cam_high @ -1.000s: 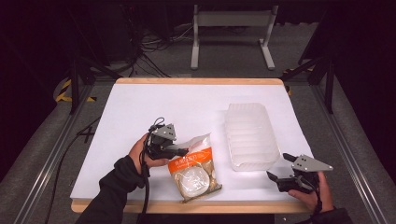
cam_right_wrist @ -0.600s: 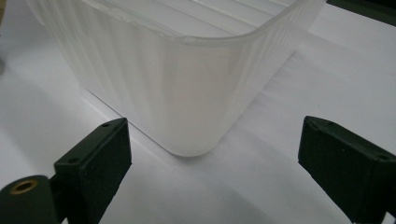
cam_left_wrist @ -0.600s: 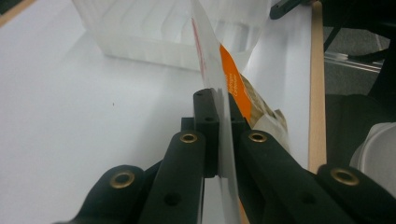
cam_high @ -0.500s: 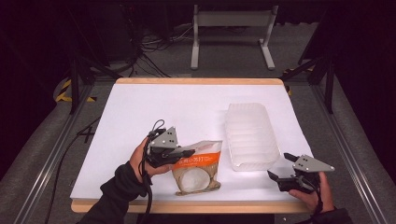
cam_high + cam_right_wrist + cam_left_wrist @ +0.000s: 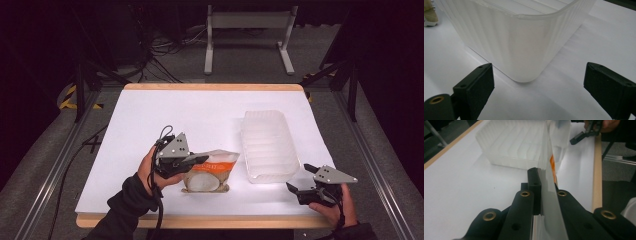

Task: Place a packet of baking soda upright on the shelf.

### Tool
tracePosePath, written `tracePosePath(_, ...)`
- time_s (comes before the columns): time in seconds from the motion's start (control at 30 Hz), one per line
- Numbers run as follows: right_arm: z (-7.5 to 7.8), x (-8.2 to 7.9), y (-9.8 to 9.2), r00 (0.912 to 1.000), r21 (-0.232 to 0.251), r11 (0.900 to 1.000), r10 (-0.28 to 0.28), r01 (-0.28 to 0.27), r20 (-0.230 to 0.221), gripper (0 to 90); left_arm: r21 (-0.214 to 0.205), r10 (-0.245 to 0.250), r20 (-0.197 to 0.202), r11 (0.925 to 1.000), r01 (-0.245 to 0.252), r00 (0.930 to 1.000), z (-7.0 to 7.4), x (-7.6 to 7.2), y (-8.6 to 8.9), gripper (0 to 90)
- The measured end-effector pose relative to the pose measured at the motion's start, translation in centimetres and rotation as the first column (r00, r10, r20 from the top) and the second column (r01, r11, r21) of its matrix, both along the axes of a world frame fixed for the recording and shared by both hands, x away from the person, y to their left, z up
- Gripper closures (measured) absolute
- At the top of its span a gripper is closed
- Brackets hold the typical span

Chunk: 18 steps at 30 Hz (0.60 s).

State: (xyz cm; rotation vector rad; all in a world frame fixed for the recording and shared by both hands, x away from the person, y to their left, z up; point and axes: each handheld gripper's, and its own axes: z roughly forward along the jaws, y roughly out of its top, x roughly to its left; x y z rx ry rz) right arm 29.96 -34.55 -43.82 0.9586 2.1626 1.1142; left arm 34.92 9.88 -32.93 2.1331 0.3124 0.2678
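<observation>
Pouch (image 5: 210,170): clear plastic with orange label, pinched at its edge by the left tongs (image 5: 200,160), jaws pressed together on the film. In the left gripper view the pouch (image 5: 549,195) runs edge-on straight up between the two black jaws, orange print visible just past the tips. It hangs from the tongs tilted, label side toward the high camera, low end at or just above the worktop (image 5: 150,120); can't tell if it touches.

Translucent ribbed tray (image 5: 267,145) sits just beyond the left tongs' tips, past the pouch, apart from it. Open side up, nothing visible in it. In the left gripper view the tray (image 5: 509,142) lies ahead and to the jaws' left.

Right tongs (image 5: 300,187): jaws spread wide, nothing between them, held low over the worktop near its front edge. Near corner of the tray (image 5: 524,50) is dead ahead of them, close but not touching, centred in the gap. Right tongs (image 5: 584,133) also show at top right of the left gripper view, well apart from the left tongs.

Worktop is white with a wooden rim.
</observation>
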Motion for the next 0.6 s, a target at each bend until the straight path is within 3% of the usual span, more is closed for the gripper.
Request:
tracePosePath(0.13,0.0,0.0,-0.1,0.9999,0.008,0.9999,-0.013,0.013,0.002,9.7,-0.026,0.029,0.003,0.9992,-0.029,0.9996,0.4,0.7,0.0,90.0)
tracePosePath(0.33,0.0,0.0,-0.3,0.9998,0.015,0.9997,-0.019,0.019,0.001,9.9,-0.033,0.077,0.014,0.9965,-0.077,0.9969,0.9,2.0,-0.4,90.0)
tracePosePath(0.6,0.0,0.0,-0.4,0.9996,0.016,0.9995,-0.028,0.028,0.006,10.1,-0.005,0.091,0.031,0.9959,-0.091,0.9954,2.4,3.6,-1.5,90.0)
